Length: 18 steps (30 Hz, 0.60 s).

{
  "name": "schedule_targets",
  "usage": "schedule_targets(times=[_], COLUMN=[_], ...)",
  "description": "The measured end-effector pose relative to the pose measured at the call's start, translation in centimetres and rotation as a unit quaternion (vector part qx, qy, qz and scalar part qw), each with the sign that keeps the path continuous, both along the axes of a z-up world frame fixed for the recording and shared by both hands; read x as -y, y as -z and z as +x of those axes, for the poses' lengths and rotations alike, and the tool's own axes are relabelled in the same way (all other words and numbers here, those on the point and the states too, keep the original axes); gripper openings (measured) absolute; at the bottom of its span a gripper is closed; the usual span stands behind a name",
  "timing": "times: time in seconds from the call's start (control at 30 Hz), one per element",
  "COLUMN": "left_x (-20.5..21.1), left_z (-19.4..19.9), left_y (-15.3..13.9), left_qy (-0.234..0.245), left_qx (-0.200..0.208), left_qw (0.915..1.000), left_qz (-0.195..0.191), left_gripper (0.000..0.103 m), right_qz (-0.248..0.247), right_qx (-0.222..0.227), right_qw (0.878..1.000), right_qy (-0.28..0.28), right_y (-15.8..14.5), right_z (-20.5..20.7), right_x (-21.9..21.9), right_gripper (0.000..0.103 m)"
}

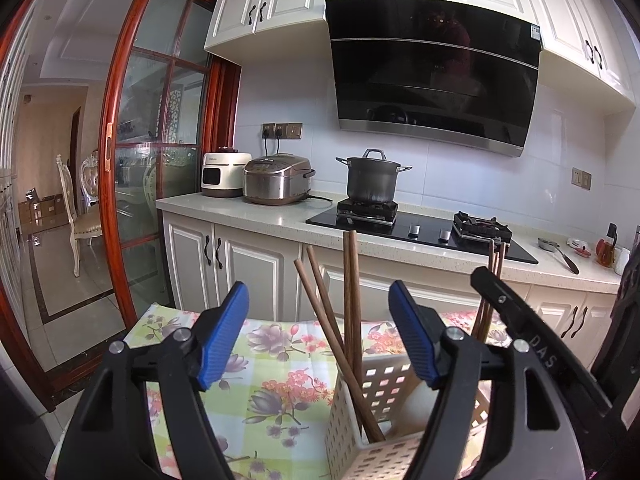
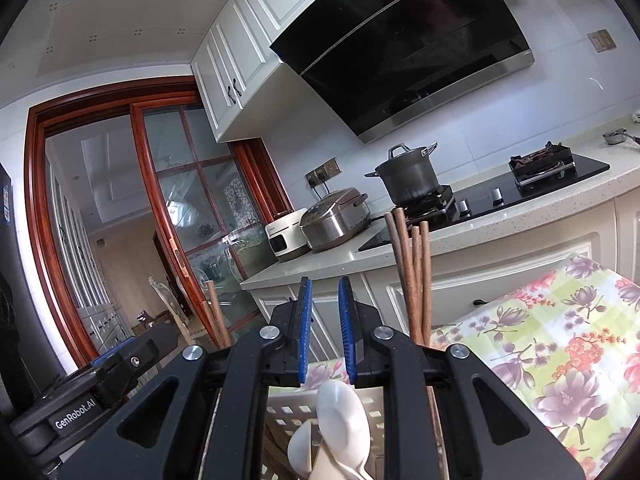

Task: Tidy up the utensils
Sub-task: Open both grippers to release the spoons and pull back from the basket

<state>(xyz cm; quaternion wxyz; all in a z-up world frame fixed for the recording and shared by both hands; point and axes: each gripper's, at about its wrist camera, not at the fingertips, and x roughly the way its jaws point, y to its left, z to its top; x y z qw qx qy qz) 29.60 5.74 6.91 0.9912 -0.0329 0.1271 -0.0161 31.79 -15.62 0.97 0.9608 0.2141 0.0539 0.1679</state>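
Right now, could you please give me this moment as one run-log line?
left gripper: open, empty | right gripper: narrow gap, empty | chopsticks: upright in basket | white spoons: in basket | floral cloth: beneath

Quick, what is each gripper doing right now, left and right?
Left gripper: open, holding nothing; brown wooden chopsticks stand beyond it in the cream perforated plastic basket.
Right gripper: narrowly open, nothing between its pads.

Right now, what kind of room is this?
A home kitchen: a pot sits on a gas hob under a black extractor hood, and a rice cooker stands on the counter.
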Motion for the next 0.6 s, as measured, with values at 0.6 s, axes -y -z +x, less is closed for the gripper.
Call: schedule_targets(times=[0.6], left_x=[2.6], left_z=[-8.0], left_y=[2.7], left_qy=[-0.037], left_qx=[-0.028], left_qw=[0.9985], left_qz=[0.03], left_gripper=[0.098], right_qz=[-0.126], right_qx=[-0.072], right_qw=[0.989], right_qy=[-0.022], right_y=[1.3], right_z=[-9.0], right_x=[3.9], right_gripper=[0.046])
